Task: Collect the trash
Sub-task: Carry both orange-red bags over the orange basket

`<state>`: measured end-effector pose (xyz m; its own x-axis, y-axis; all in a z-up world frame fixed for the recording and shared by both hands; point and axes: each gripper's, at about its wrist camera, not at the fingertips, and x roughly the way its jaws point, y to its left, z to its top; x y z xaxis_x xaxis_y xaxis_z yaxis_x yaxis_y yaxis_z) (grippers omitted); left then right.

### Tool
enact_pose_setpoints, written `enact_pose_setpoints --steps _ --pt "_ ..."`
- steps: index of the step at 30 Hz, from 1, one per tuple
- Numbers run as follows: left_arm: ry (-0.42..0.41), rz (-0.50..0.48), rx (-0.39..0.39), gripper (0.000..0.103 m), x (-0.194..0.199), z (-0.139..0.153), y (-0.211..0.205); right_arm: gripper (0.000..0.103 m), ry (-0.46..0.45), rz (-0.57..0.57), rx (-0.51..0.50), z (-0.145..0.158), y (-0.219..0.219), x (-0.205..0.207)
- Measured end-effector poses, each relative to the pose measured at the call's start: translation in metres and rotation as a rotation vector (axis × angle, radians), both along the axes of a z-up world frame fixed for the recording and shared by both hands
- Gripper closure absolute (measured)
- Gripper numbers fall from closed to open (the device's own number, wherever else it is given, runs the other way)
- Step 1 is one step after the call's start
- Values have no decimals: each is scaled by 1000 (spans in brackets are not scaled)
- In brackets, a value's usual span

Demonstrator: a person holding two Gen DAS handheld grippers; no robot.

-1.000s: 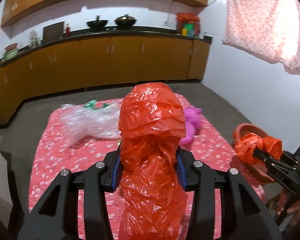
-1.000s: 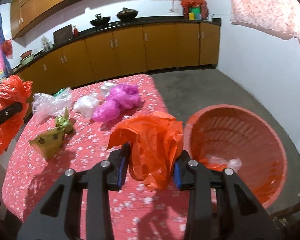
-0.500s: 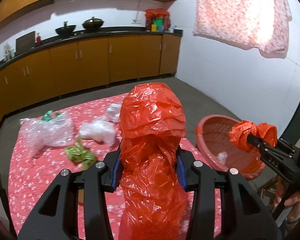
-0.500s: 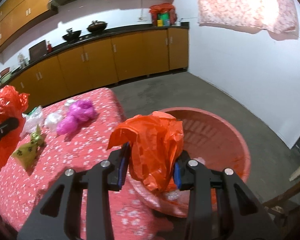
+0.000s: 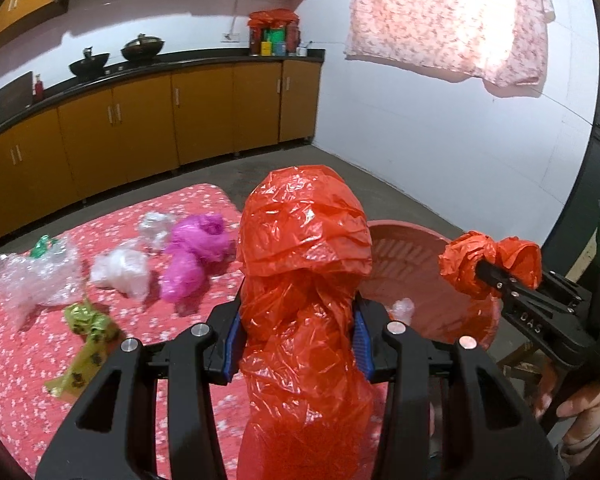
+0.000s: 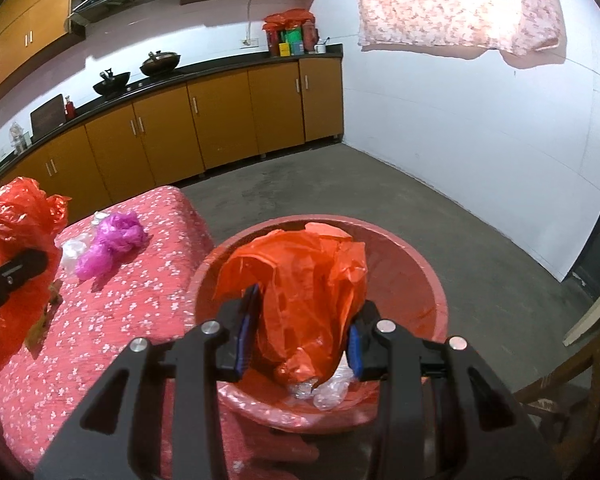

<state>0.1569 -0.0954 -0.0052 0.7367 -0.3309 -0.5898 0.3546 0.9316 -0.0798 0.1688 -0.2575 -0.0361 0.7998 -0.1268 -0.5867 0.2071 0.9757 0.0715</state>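
the right gripper (image 6: 302, 332) clamps a crumpled orange plastic bag (image 6: 300, 280) over the round red plastic basin (image 6: 432, 280); the left gripper (image 5: 298, 336) pinches a tall crinkled red plastic bag (image 5: 304, 264) over the floral red tablecloth's (image 5: 28, 360) right edge

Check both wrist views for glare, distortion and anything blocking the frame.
Left wrist view: the hanging floral cloth is blown out by backlight, the counter line bows from fisheye, and the held red bag in the left gripper hides the centre. Right wrist view: same cloth glare, dark corner vignetting, and the right gripper with its orange bag covers much of the basin.
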Motion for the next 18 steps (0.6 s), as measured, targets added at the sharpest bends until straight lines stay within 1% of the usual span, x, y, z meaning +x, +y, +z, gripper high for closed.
enact_pose_setpoints --steps 18 --pt "30 -112 16 59 11 -11 -61 67 -4 -77 36 -8 -37 0"
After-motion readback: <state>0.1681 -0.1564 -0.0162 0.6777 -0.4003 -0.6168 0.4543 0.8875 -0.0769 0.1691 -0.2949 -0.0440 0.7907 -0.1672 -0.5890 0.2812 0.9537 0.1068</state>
